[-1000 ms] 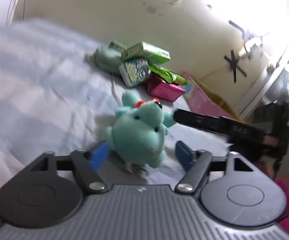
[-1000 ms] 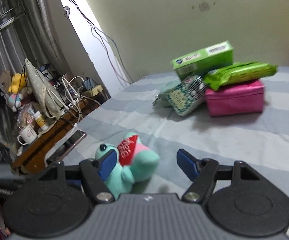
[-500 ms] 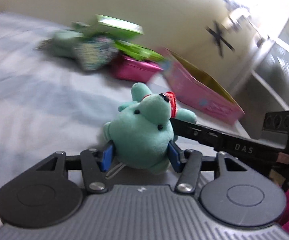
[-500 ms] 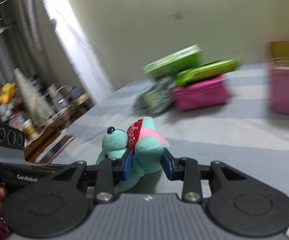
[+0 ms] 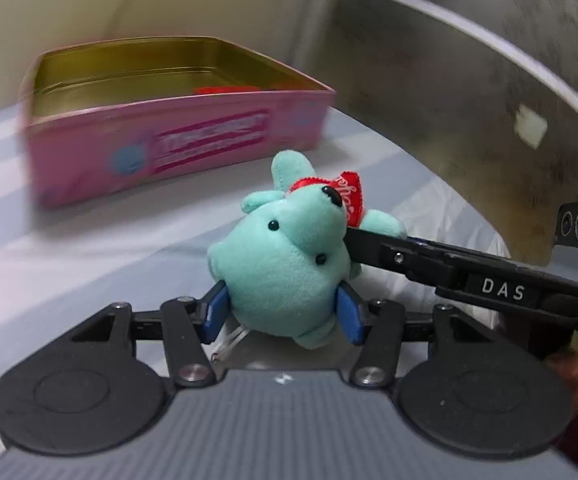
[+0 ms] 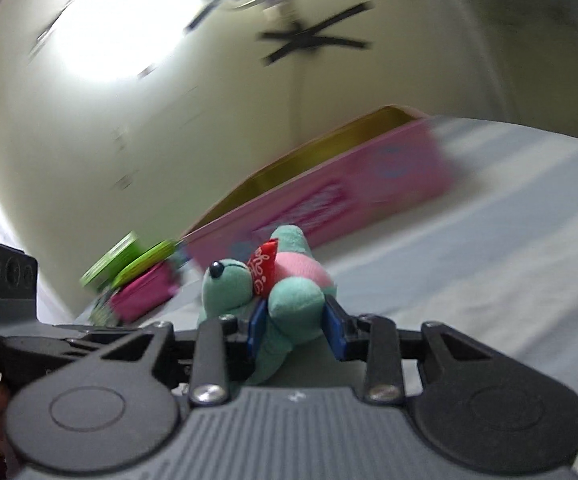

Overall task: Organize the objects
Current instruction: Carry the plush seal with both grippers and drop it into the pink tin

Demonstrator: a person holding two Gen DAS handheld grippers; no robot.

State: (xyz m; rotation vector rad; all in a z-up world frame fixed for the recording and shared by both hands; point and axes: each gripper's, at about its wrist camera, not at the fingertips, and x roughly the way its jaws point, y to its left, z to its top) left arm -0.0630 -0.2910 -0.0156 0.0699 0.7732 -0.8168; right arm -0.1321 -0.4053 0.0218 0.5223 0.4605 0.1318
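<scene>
A small teal plush toy with a red scarf is held by both grippers above the striped bed sheet. My left gripper is shut on its head. My right gripper is shut on its body from the other side. The right gripper's body reaches in from the right in the left wrist view. An open pink tin box with a gold inside stands just beyond the toy, also in the right wrist view. Something red lies inside it.
A pile of green packets and a magenta box sits further along the bed by the wall. A grey metal surface rises at the right. The pale blue striped sheet spreads around the tin.
Both grippers closed on the plush toy, then lifted and carried it together toward the pink tin, which is now close in front. The pile has dropped behind to the left.
</scene>
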